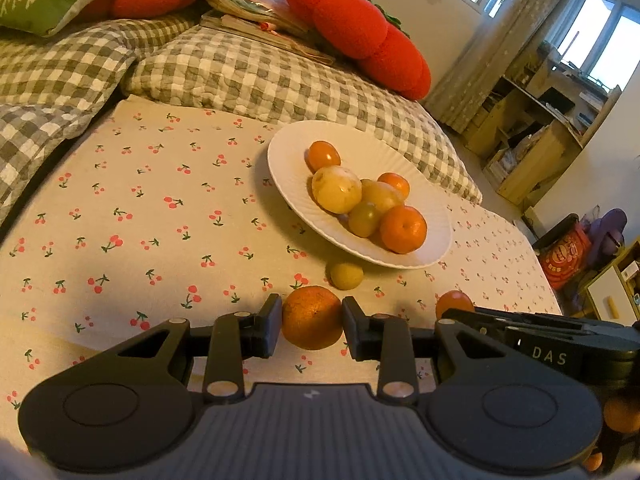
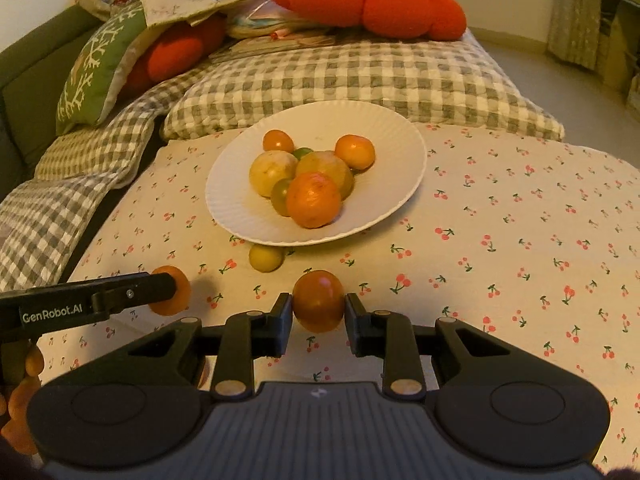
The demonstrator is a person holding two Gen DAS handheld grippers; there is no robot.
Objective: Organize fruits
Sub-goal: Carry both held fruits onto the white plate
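Cherry-print sheet (image 2: pixel 500 208); "GenRobot.AI" on left claw (image 2: pixel 176 288).

dim warm light, perhaps from windows (image 1: pixel 592 36); fisheye-bent edges.

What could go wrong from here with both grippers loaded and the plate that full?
1. The white plate sits on soft bedding and its fruit is piled up; adding more could set the pile rolling over the rim.
2. The left gripper and right gripper each pinch a round orange fruit by its sides only; either might slip.
3. The small yellow fruit lies loose at the plate's near edge and could get knocked on approach.
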